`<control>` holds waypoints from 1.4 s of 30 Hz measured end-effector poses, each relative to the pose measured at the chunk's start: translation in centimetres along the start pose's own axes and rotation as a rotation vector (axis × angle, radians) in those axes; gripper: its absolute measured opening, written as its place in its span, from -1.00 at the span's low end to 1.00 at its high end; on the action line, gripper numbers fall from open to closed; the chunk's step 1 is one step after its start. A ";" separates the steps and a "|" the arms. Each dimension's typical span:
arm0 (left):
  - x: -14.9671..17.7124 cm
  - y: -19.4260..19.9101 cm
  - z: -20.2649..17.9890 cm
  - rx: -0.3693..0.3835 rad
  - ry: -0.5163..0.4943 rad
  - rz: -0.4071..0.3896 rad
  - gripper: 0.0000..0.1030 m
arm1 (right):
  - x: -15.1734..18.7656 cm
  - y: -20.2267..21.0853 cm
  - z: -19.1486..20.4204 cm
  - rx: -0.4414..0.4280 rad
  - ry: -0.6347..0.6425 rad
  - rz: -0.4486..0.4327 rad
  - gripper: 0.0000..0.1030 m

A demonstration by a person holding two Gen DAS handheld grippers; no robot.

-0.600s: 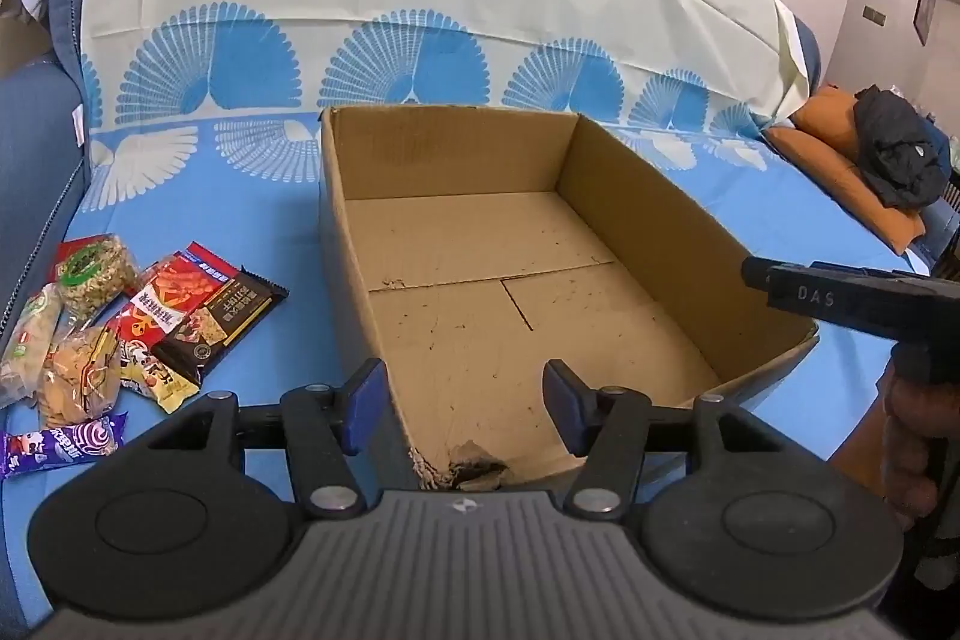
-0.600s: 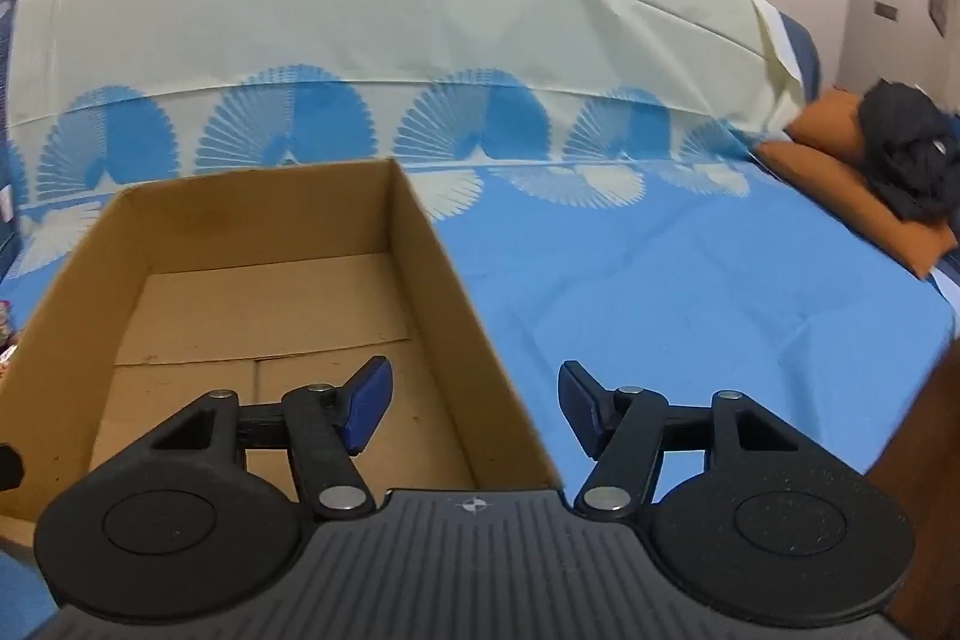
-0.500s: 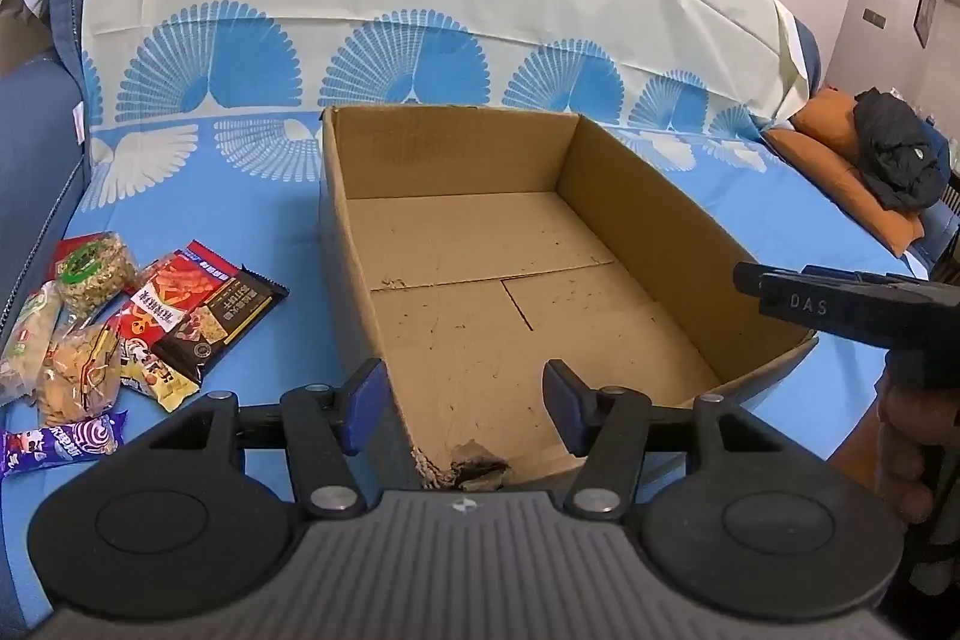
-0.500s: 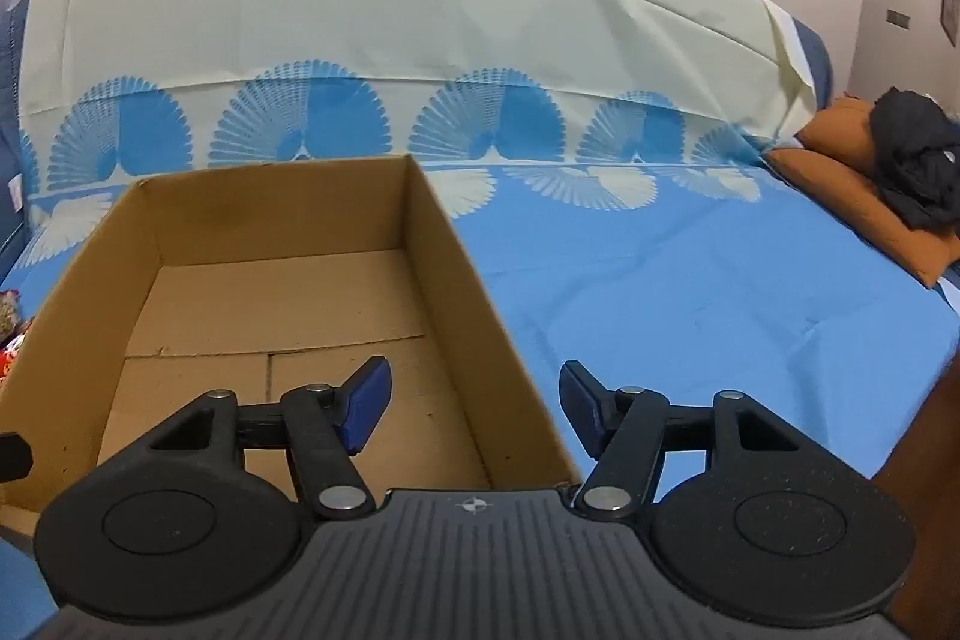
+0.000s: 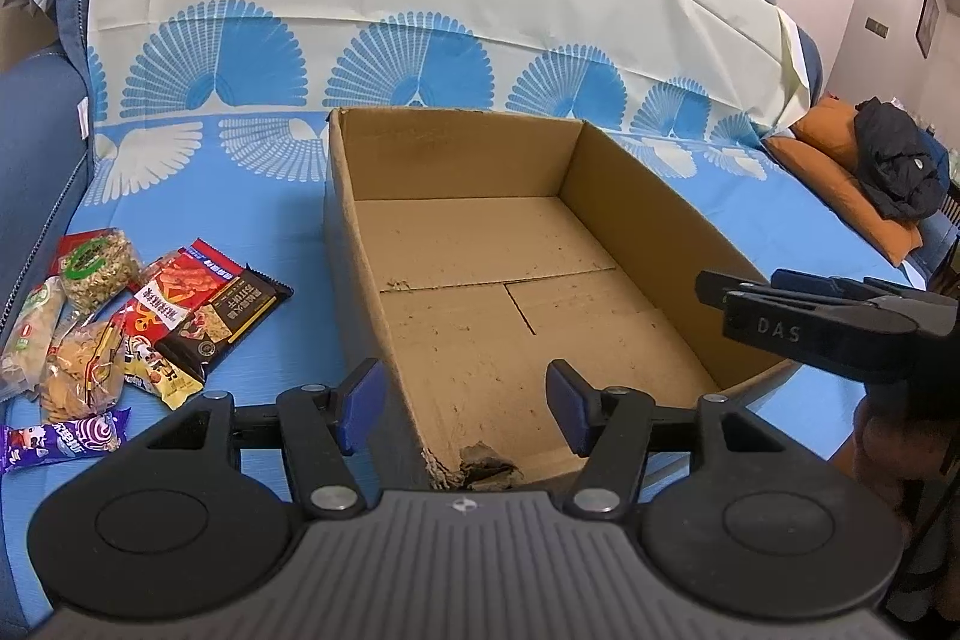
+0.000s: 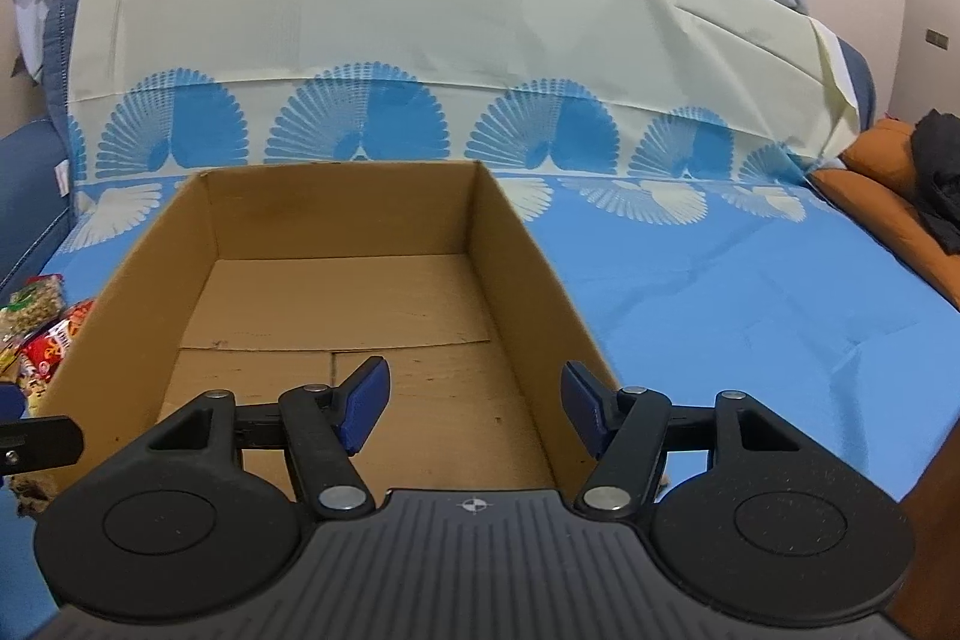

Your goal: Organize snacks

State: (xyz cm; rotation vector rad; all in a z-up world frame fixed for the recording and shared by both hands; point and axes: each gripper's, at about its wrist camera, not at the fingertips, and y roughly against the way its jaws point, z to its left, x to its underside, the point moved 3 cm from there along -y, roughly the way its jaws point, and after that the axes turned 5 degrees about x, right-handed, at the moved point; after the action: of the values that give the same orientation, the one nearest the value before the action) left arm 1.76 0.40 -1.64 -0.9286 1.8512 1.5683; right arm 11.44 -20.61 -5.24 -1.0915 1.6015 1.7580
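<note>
Snack packets [image 5: 138,328] lay heaped left of the empty cardboard box [image 5: 630,196]; judged light, crinkly, slippery, best pinched at sealed ends. Left gripper [image 5: 459,412] and right gripper [image 6: 474,412] stood open, holding nothing.

One cardboard box [image 5: 630,214], open-topped. Seven snack packets [image 5: 120,328] lay in a loose pile beside it, though overlap made that count uncertain. Two hand-held grippers: left hand-held gripper [image 5: 459,415], right hand-held gripper [image 6: 474,415]. One orange cushion [image 5: 840,184]
</note>
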 end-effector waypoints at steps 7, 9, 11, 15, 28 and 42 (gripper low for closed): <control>-0.1 0.2 0.1 0.006 0.001 -0.012 0.26 | 0.4 0.0 1.1 0.002 0.046 -0.002 0.27; -0.1 0.3 0.1 0.004 -0.004 -0.013 0.27 | 0.5 -0.1 1.4 0.010 0.059 -0.001 0.27; -0.2 0.5 0.2 0.009 0.002 -0.027 0.29 | 0.7 -0.3 1.5 0.018 0.069 0.005 0.29; -0.4 0.8 0.0 0.027 0.006 -0.059 0.29 | 0.7 -0.4 1.7 0.030 0.080 -0.001 0.33; -1.3 2.0 -0.1 0.167 0.012 -0.045 -0.56 | 0.0 0.1 2.3 0.007 0.059 -0.009 0.17; -4.4 2.1 10.4 0.085 -0.207 -0.014 -0.64 | -1.9 3.1 9.2 -0.275 0.027 -0.089 -0.28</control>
State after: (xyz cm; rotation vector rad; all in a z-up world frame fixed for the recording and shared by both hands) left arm 2.51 11.53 1.10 -0.7111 1.7468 1.5043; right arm 7.97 -11.88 -2.17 -1.2961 1.3298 1.9505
